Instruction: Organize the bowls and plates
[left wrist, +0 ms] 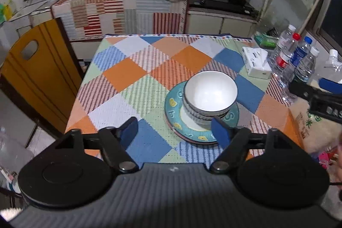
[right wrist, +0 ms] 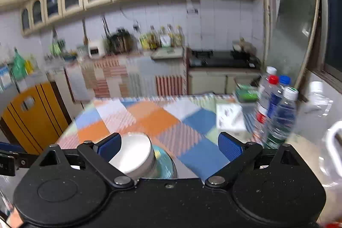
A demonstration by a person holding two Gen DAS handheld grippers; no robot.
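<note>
White bowls [left wrist: 210, 93] with dark rims are nested in a stack on a teal plate [left wrist: 173, 112] with yellow marks, which lies on another plate. The stack stands on the checkered tablecloth [left wrist: 132, 78]. My left gripper [left wrist: 174, 131] is open and empty, just in front of the stack, its right pad beside the plate's near rim. My right gripper [right wrist: 168, 145] is open and empty above the table. In the blurred right wrist view the bowls [right wrist: 133, 153] and the plate [right wrist: 164, 164] sit below its left finger. The right gripper also shows in the left wrist view [left wrist: 320, 95], to the right of the stack.
A tissue box [left wrist: 256, 63] and several water bottles [left wrist: 299, 61] stand at the table's right edge, with a green box [left wrist: 265, 38] behind. An orange chair [left wrist: 36, 69] is left of the table. A bag [left wrist: 316, 127] lies at the right.
</note>
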